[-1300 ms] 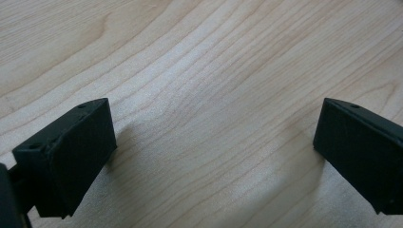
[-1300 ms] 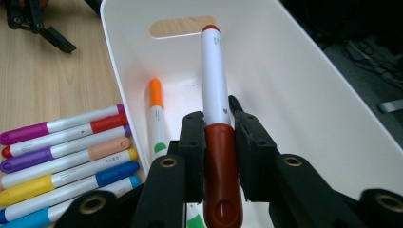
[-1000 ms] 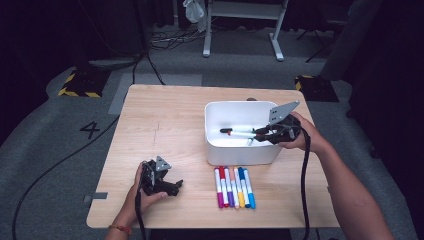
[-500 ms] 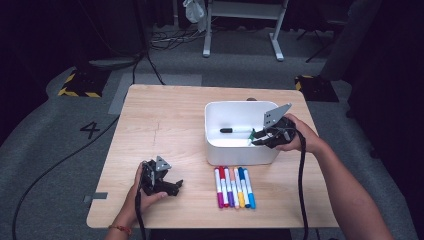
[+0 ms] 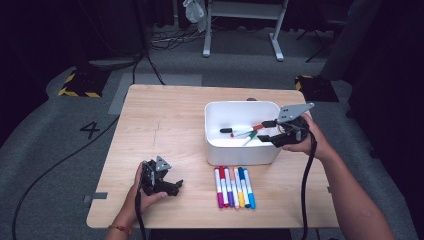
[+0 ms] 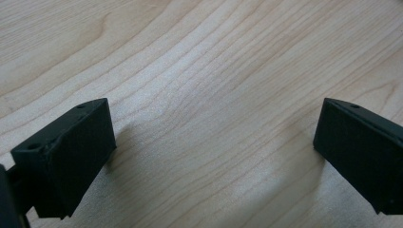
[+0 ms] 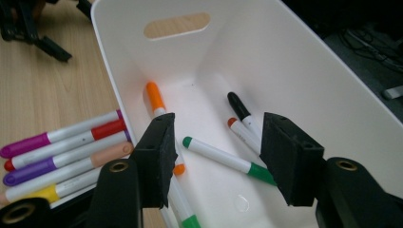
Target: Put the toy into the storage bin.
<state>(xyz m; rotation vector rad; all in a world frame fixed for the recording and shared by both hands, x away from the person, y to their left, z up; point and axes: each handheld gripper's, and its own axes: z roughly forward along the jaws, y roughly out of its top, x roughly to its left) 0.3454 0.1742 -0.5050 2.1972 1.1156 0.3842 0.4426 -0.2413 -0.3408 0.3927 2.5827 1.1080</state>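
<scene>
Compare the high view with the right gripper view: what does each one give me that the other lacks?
High view alone: the whole table, both forearms, the floor with its cables.

Right gripper view alone: an orange-capped marker against the bin's near wall, and the bin's handle slot.

Both: the white bin, the markers in it, the row of markers on the table, the right hand-held gripper open over the bin, and the left hand-held gripper.

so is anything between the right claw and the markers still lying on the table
Yes: the near wall of the white bin stands between the right claw, which hangs open over the bin, and the row of markers in front of it.
</scene>
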